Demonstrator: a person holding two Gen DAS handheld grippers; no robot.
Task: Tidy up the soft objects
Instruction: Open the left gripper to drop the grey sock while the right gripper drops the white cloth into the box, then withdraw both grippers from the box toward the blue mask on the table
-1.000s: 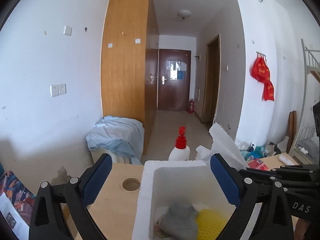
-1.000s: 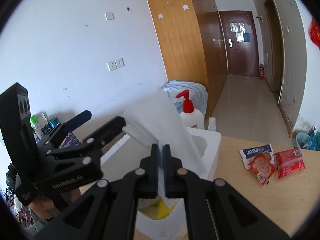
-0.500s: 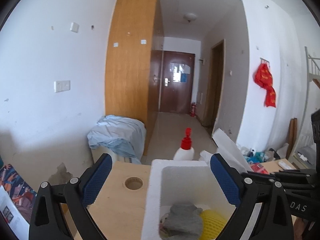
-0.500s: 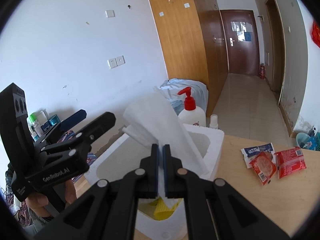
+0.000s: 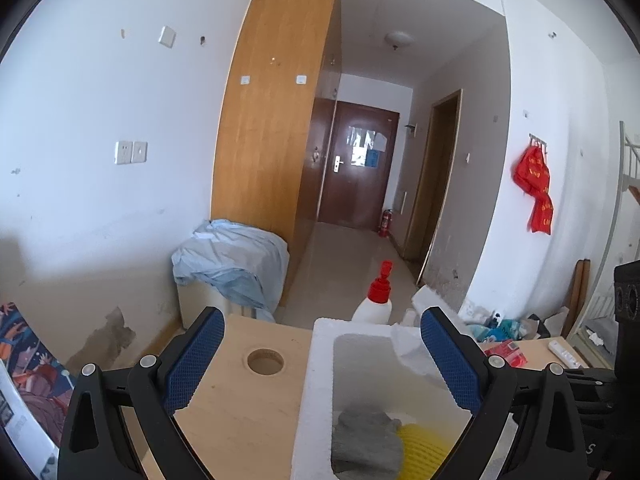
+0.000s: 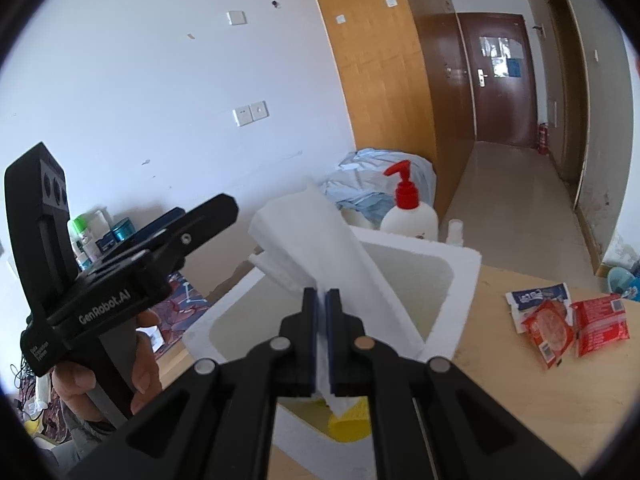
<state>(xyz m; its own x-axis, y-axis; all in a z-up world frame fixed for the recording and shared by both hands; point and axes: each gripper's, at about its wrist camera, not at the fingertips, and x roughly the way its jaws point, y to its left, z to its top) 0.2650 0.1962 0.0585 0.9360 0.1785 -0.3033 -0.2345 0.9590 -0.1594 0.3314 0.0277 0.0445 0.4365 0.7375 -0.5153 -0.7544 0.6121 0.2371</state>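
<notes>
Over the last second my right tongs (image 6: 322,312) have kept the white foam sheet (image 6: 320,236) pinched over the white styrofoam box (image 6: 460,272), hardly lower, while my left tongs (image 5: 320,364) stay wide and empty, so the drop is still pending.

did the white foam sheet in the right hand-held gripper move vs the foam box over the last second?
Yes. The white foam sheet tipped down toward the foam box, in both views.

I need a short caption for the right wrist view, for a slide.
Right tool shut on a white foam sheet above the white foam box; left tool open beside.
</notes>
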